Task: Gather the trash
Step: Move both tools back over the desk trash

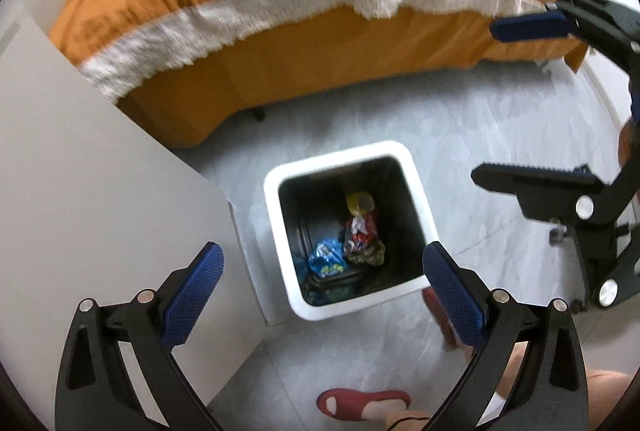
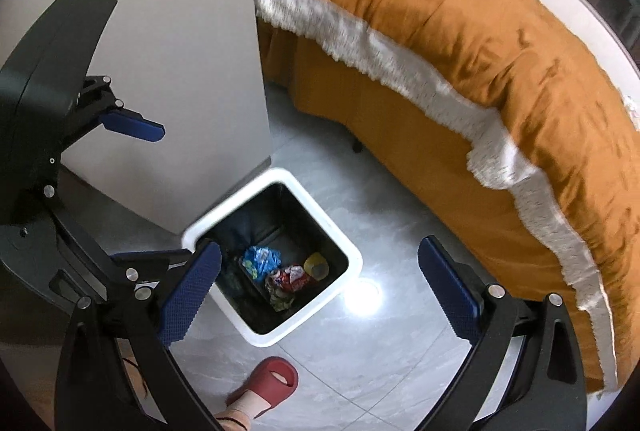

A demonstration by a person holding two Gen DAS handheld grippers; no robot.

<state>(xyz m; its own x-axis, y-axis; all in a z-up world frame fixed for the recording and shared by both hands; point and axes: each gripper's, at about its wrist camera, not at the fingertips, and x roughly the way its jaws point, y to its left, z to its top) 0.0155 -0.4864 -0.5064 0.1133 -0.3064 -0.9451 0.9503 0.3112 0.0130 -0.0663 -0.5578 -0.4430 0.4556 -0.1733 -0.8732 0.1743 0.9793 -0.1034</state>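
A white square trash bin stands on the floor below both grippers; it also shows in the right wrist view. Inside lie a blue wrapper, a red-and-white wrapper, a yellow cup and a crumpled dark piece. The same trash shows in the right wrist view: blue wrapper, red wrapper, yellow cup. My left gripper is open and empty above the bin. My right gripper is open and empty above the bin; it also shows at the right of the left wrist view.
A bed with an orange cover and white fringe stands behind the bin. A grey cabinet side stands left of the bin. The person's foot in a red slipper is on the tiled floor near the bin.
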